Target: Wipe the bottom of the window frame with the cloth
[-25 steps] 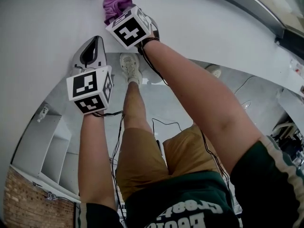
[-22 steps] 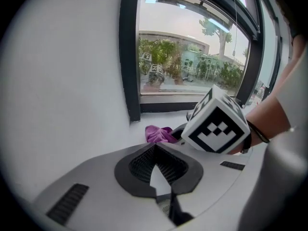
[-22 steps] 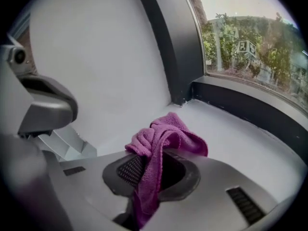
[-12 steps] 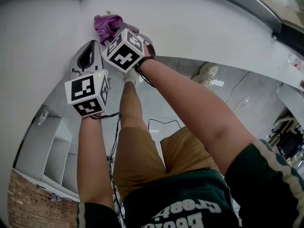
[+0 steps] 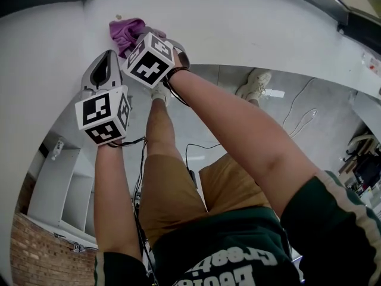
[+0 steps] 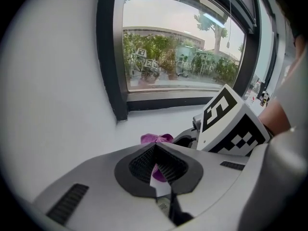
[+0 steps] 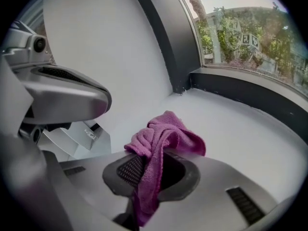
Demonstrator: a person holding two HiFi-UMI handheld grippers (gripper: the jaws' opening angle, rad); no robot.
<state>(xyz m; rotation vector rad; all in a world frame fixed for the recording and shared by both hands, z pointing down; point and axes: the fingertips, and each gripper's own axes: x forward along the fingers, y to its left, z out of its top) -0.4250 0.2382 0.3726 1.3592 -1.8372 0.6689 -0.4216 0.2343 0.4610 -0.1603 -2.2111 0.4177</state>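
A purple cloth (image 5: 125,30) lies bunched on the white sill (image 5: 238,34), just below the dark bottom rail of the window frame (image 6: 168,101). My right gripper (image 5: 140,40) is shut on the cloth (image 7: 161,136), which hangs down between its jaws and presses onto the sill (image 7: 236,129). The frame's dark corner (image 7: 180,76) stands a short way ahead of the cloth. My left gripper (image 5: 109,57) hovers beside the right one, on its left. Its jaws (image 6: 155,147) are shut with nothing between them. The cloth (image 6: 156,138) shows just past their tips.
The right gripper's marker cube (image 6: 231,124) fills the space to the left gripper's right. A white wall (image 6: 57,105) rises left of the frame's dark upright. Below the sill are the person's legs, a shoe (image 5: 253,83), floor cables (image 5: 297,118) and a white shelf unit (image 5: 62,189).
Both grippers and the cloth have slid leftwards along the sill, towards the frame's corner. The cloth stays held in the right gripper.
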